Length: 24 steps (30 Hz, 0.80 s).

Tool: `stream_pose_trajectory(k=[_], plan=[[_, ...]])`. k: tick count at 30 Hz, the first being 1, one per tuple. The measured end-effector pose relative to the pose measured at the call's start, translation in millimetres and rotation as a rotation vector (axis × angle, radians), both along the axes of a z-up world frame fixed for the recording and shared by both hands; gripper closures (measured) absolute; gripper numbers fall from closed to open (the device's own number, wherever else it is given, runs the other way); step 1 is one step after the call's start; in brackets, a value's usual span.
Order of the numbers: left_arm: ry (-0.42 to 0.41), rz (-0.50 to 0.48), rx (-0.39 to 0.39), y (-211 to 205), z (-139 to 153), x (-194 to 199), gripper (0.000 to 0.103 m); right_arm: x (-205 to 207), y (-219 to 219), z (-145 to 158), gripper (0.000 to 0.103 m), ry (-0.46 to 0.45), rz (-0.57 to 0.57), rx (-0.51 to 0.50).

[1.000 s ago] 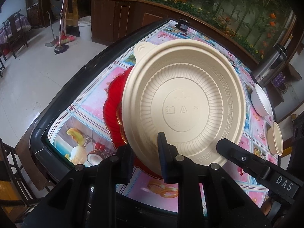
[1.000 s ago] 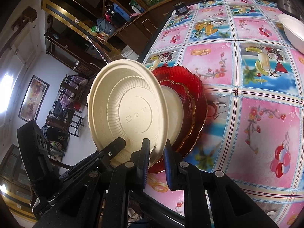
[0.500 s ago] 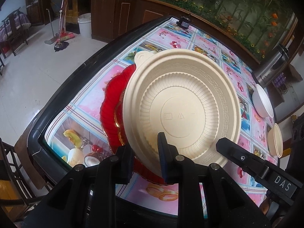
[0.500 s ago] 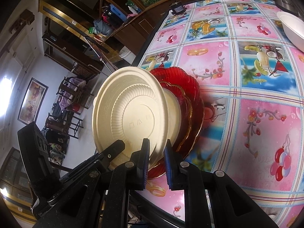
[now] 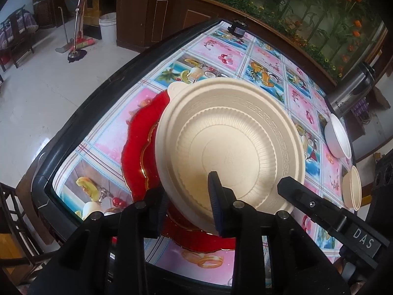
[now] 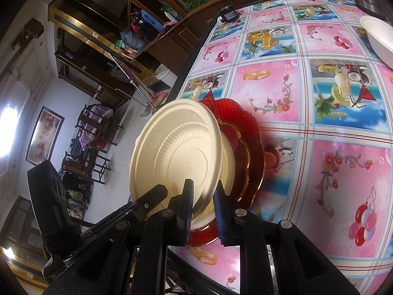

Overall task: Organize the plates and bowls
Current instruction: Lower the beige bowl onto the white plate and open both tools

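A cream plate (image 5: 228,147) is held tilted, underside towards me, over a stack of red plates (image 5: 137,152) on the table's near left corner. My left gripper (image 5: 188,196) is shut on its near rim. My right gripper (image 6: 202,196) is shut on the same cream plate (image 6: 176,154) at its lower rim. In the right wrist view a second cream plate (image 6: 227,157) lies behind it on the red plates (image 6: 248,145). A white bowl (image 5: 337,135) and a cream bowl (image 5: 352,186) stand at the right.
The table has a pink and blue fruit-print cloth (image 6: 331,113) and a dark raised rim (image 5: 81,113). A steel flask (image 5: 351,93) stands at the far right. A small dark gadget (image 5: 237,28) sits at the far edge. A floor with a mop lies to the left.
The cream plate has come lower and closer to the red stack, tilting flatter. Both grippers stayed shut on it.
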<state>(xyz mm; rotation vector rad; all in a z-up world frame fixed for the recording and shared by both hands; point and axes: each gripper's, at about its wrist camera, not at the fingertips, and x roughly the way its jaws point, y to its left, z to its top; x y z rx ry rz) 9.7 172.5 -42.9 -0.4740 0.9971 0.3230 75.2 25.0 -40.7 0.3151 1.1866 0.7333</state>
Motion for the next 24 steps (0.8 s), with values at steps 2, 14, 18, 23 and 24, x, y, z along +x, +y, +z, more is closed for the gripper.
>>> stream_pose_trajectory(k=[2,14,18,23,24], plan=[[0.003,-0.002,-0.014,2,0,1,0.073,1,0,0,0.085,0.003,0.002,0.004],[-0.050,-0.007,-0.049,0,16,-2,0.052,5,-5,7,0.076,0.014,-0.005,0.057],[-0.061,-0.006,-0.056,0,19,-5,0.038,5,-7,8,0.071,0.018,-0.005,0.067],[-0.076,-0.003,-0.055,0,26,-9,0.037,5,-10,11,0.065,0.021,-0.009,0.087],[-0.082,0.001,-0.056,1,28,-11,0.037,4,-10,12,0.063,0.021,-0.008,0.090]])
